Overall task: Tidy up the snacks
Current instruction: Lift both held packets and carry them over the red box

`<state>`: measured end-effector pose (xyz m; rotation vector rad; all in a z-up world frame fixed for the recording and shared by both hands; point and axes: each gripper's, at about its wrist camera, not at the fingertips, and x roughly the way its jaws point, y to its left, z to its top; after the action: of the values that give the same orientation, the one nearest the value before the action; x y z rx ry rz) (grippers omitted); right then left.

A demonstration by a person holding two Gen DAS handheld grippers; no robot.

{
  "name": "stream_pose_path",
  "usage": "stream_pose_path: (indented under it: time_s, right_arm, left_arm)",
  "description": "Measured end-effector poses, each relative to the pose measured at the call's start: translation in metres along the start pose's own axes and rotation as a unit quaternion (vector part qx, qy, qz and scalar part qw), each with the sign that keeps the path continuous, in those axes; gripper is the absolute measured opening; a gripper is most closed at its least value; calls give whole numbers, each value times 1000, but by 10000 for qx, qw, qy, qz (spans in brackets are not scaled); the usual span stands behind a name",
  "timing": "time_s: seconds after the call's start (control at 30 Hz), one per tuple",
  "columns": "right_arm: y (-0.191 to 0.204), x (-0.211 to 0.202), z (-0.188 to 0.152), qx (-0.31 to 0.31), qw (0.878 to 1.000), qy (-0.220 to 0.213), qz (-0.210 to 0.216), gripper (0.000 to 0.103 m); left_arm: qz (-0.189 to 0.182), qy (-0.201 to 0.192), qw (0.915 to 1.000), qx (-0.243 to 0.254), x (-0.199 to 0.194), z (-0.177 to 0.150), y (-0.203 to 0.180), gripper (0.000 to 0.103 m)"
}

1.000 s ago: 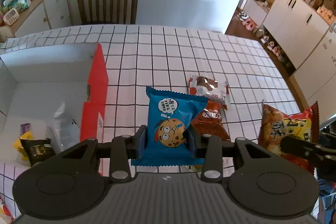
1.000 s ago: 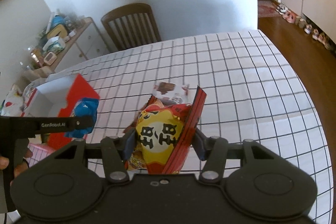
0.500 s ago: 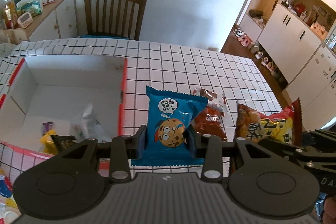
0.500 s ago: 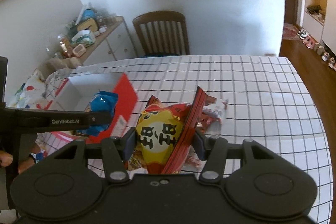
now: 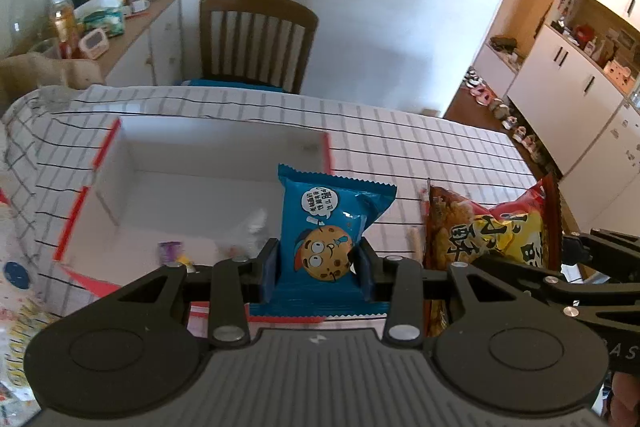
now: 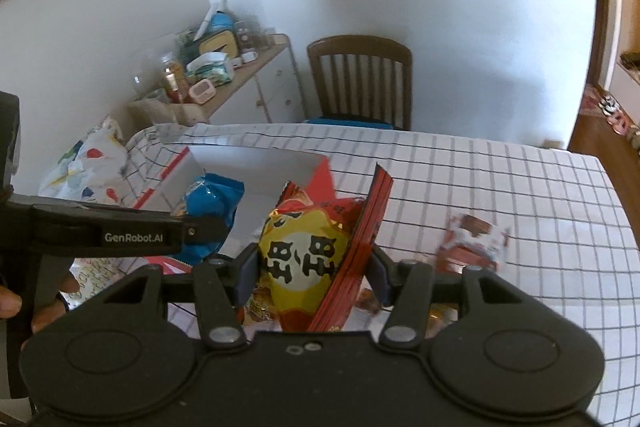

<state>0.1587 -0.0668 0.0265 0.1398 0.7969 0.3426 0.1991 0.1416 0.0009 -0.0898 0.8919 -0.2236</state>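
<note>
My left gripper (image 5: pixel 317 269) is shut on a blue cookie packet (image 5: pixel 326 227) and holds it upright over the near right corner of the red-and-white box (image 5: pixel 224 143). My right gripper (image 6: pixel 312 273) is shut on a red-and-yellow snack bag (image 6: pixel 316 251), just right of the box (image 6: pixel 256 157). The bag also shows in the left wrist view (image 5: pixel 492 231), and the blue packet shows in the right wrist view (image 6: pixel 212 199). The box holds a few small snacks (image 5: pixel 176 255). A red-and-white snack packet (image 6: pixel 474 243) lies on the checked tablecloth.
A wooden chair (image 5: pixel 256 43) stands at the table's far side. A cluttered sideboard (image 5: pixel 100 23) is at the far left. White cabinets (image 5: pixel 572 75) line the right wall. A patterned bag (image 6: pixel 88 163) lies left of the box.
Both grippers have moved left toward the box with their snacks still held. The box now sits straight ahead of the left gripper, and the loose packets on the cloth have fallen behind to the right.
</note>
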Motion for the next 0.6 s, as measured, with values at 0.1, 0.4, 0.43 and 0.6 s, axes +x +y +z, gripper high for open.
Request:
stream_pose_path:
  time_s: [0.1, 0.4, 0.43, 0.6]
  right_arm:
    - [20, 10, 4, -112, 9999, 16, 37, 54]
    - [77, 50, 15, -510, 9987, 73, -23, 54]
    - [82, 55, 16, -537, 9985, 93, -47, 54]
    - [99, 85, 21, -630, 9977, 210, -144, 54]
  left_arm:
    - [71, 1, 10000, -35, -4, 1, 19, 38]
    - [227, 9, 9997, -71, 2, 9, 69, 38]
    - [247, 22, 9997, -78, 5, 11, 75, 38]
    - [376, 131, 9992, -106, 23, 18, 96, 38]
